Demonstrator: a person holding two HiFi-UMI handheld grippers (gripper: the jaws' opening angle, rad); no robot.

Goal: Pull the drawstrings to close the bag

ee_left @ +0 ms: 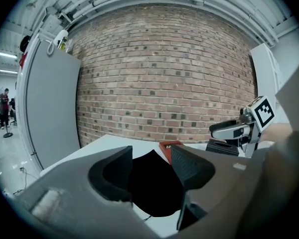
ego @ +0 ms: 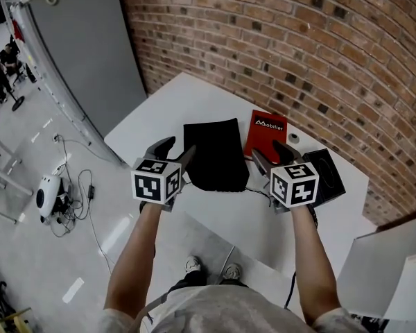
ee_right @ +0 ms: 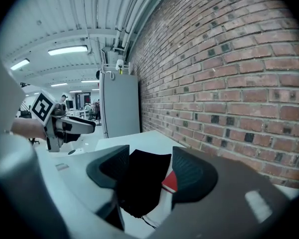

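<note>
black cloth drawstring bag lies flat on the white bench, just beyond both claws. left claw and right claw are each spread wide with nothing gripped, flanking the bag's near end. the bag looks light, limp and unbreakable. it is best taken by the thin cords trailing from its near edge, though they may slip. right of the bag, a red card reads roughly "mobiller", and further right is a black box.

Bag matt blk cloth, table smooth wht, wall rough brick, floor smooth w/ sheen.
</note>
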